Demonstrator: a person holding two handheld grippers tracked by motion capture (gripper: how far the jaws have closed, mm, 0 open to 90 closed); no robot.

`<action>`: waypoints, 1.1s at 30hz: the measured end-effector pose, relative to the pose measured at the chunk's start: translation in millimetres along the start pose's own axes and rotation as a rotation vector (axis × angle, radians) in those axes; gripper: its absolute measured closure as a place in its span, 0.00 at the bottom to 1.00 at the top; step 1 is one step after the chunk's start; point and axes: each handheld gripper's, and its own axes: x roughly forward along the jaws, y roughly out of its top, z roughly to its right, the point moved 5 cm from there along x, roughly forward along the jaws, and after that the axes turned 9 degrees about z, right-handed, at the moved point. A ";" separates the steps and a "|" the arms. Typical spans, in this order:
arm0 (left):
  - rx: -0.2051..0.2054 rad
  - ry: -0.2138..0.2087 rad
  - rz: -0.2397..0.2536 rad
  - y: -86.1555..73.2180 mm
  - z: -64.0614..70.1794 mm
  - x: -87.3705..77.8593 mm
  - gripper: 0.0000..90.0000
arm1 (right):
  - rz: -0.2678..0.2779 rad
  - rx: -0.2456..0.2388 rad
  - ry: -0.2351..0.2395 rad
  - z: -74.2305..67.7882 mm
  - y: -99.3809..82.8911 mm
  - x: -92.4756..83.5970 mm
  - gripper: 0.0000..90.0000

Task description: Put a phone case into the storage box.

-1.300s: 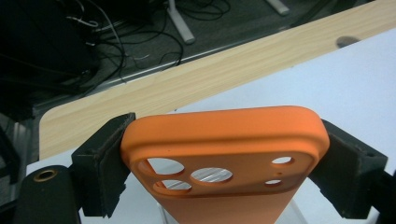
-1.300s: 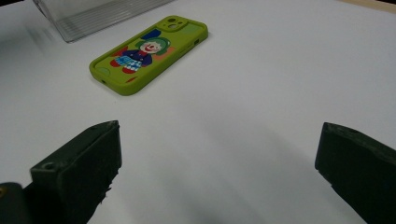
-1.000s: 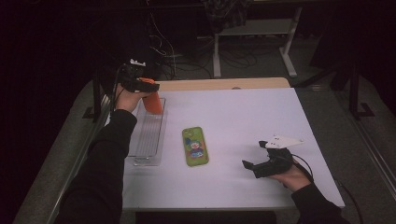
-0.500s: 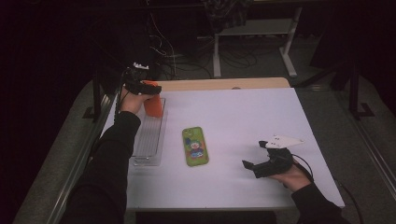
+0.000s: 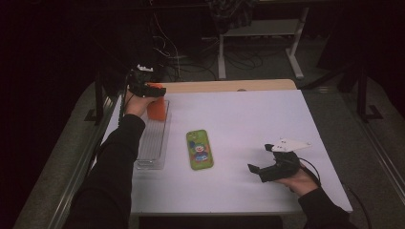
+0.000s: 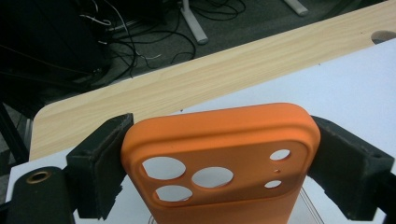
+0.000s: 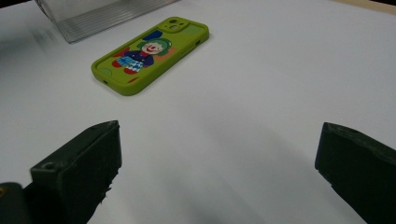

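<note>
Orange silicone phone case (image 6: 219,158) stands upright over the clear plastic tray (image 5: 152,143), clamped by the left hand-held gripper (image 6: 219,163), whose jaws have just eased wider, likely releasing next.

The person is wearing long black sleeves (image 5: 114,157). The black left gripper (image 6: 219,158) is showing blocky matte pads and a brass-ringed hole beside one; the black right gripper (image 5: 258,169) is carrying a grey three-cornered plate and trailing a black cable.

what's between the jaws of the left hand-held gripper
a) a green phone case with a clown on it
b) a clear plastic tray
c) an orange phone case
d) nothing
c: in the left gripper view the orange phone case sits between the jaws of the left hand-held gripper, camera cutouts facing the lens.
</note>
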 end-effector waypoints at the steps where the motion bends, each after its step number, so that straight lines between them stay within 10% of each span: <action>1: -0.004 -0.002 -0.001 0.0 -0.5 0.0 0.11 | 0.000 0.001 0.000 0.0 0.0 0.0 0.00; 33: -0.063 0.005 0.039 3.7 -21.3 -13.0 0.07 | -0.003 0.006 0.004 -0.4 -0.2 0.3 0.00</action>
